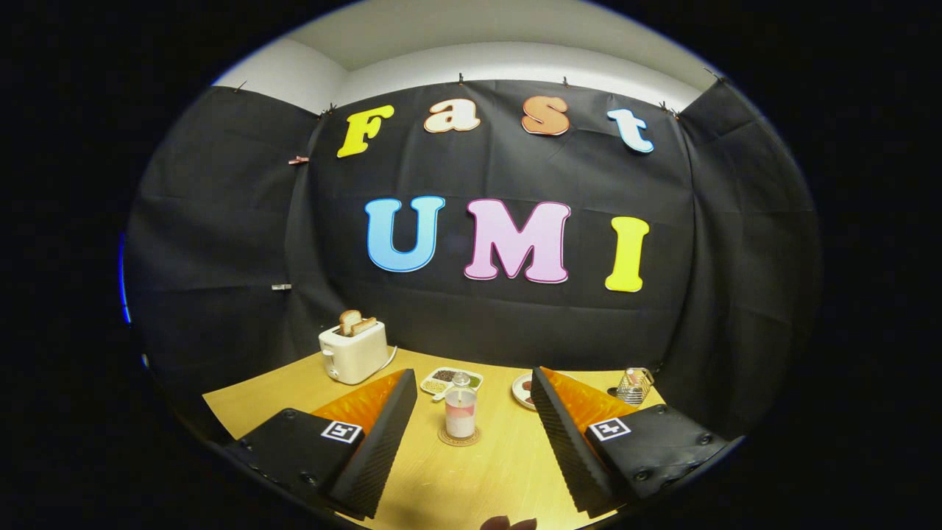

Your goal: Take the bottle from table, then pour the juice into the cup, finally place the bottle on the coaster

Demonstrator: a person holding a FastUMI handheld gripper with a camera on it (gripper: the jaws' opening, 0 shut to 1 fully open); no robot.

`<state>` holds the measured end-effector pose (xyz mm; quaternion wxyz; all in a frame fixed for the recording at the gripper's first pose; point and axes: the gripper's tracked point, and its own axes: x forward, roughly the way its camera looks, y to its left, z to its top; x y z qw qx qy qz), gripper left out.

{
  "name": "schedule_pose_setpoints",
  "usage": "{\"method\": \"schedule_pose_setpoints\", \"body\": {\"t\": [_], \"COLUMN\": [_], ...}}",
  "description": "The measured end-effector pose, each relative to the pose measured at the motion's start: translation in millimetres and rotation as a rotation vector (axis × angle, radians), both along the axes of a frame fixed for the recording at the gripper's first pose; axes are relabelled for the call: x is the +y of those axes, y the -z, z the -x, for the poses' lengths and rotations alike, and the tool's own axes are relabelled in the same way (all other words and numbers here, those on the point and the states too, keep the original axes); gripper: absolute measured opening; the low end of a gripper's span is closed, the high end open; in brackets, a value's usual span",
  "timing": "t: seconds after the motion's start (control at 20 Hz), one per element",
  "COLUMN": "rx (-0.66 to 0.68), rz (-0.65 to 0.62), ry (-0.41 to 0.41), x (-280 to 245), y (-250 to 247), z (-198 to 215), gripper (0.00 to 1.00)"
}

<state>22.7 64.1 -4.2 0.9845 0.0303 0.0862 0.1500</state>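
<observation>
A small clear bottle (461, 414) with a pale pink drink in its lower half stands upright on a round brown coaster (459, 439) on the wooden table (471, 478). My gripper (472, 377) is open, and its two black ribbed fingers (383, 434) stand wide apart on either side of the bottle without touching it. The bottle sits between the fingers, a little nearer the left one. The dark reddish rim of something (508, 523) shows close to me, below the fingers; I cannot tell what it is.
A white toaster (353, 353) with toast in it stands at the back left. Behind the bottle lie a small divided tray (444, 377) of grains and a plate (522, 390). A wire-like holder (634, 384) stands at the back right by the cloth wall.
</observation>
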Motion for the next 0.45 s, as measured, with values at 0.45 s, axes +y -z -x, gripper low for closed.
{"method": "schedule_pose_setpoints", "body": {"t": [0.45], "rx": [-0.009], "rz": [0.001], "ry": [0.051], "x": [-19.4], "y": [-3.6], "z": [-1.3], "gripper": [0.96]}}
